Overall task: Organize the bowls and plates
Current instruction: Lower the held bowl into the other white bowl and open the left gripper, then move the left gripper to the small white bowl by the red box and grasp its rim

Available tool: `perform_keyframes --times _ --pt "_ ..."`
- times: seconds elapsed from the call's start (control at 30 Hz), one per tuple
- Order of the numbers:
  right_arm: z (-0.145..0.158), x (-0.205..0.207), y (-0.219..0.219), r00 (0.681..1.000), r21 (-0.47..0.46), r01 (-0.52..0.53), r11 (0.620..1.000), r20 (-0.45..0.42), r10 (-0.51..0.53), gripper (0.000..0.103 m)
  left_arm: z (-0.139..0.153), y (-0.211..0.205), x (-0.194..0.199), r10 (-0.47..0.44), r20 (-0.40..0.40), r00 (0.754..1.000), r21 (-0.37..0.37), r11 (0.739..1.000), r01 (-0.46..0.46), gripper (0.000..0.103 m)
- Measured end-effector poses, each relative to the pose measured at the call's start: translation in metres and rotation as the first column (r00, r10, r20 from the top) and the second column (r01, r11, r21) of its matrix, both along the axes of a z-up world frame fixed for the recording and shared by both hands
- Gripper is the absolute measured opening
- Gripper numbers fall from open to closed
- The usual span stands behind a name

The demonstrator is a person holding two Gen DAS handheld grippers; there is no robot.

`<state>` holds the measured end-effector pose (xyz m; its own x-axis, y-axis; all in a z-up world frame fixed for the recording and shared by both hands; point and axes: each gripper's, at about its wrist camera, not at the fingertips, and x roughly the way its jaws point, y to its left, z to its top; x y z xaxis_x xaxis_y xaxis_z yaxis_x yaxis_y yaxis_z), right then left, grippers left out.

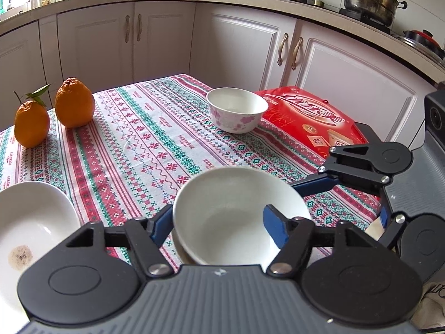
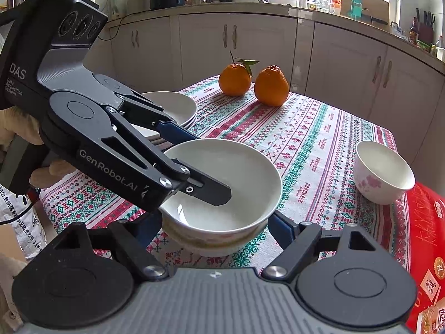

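A plain white bowl (image 1: 222, 217) (image 2: 239, 183) sits nested on top of another bowl with a coloured band (image 2: 211, 239). My left gripper (image 1: 219, 222) (image 2: 194, 164) is shut on the white bowl's rim, one finger inside (image 2: 214, 192) and one outside. My right gripper (image 2: 214, 231) is open with its fingers on either side of the bowl stack; it also shows in the left wrist view (image 1: 345, 186). A flowered bowl (image 1: 236, 110) (image 2: 382, 172) stands at the table's far side. A stack of white plates (image 1: 30, 222) (image 2: 172, 108) lies at the left.
Two oranges (image 1: 55, 111) (image 2: 253, 83) stand on the patterned tablecloth (image 1: 144, 144). A red box (image 1: 311, 117) (image 2: 425, 239) lies by the flowered bowl. Kitchen cabinets and a cluttered counter surround the table.
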<state>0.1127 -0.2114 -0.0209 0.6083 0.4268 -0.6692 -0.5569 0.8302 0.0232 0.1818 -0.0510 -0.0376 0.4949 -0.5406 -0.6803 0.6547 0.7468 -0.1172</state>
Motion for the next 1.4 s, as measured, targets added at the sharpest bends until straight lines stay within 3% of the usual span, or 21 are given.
perform_keyframes --times 0.1,0.17,0.47,0.87,1.4 --pt "0.005 -0.004 -0.003 1.0 0.016 0.003 1.0 0.025 -0.004 0.1 0.004 0.004 0.001 0.001 0.009 1.0 -0.007 1.0 -0.001 0.075" --pt "0.008 -0.006 -0.006 0.999 0.028 0.003 1.0 0.038 -0.004 0.103 0.008 0.005 0.001 0.006 0.025 1.0 -0.004 1.0 -0.006 0.078" --pt "0.015 -0.013 -0.018 0.998 0.039 0.041 0.998 0.053 -0.043 0.103 0.024 0.006 -0.004 0.011 0.083 0.996 0.017 1.0 -0.012 0.091" --pt "0.025 -0.021 -0.051 0.986 0.049 0.114 0.992 0.113 -0.119 0.103 0.044 -0.019 0.004 -0.049 0.127 0.991 0.045 0.998 0.043 0.096" --pt "0.008 0.032 -0.106 0.952 -0.039 0.283 0.958 0.132 -0.276 0.103 0.036 -0.086 0.073 -0.177 0.115 0.977 0.094 0.981 0.167 0.097"
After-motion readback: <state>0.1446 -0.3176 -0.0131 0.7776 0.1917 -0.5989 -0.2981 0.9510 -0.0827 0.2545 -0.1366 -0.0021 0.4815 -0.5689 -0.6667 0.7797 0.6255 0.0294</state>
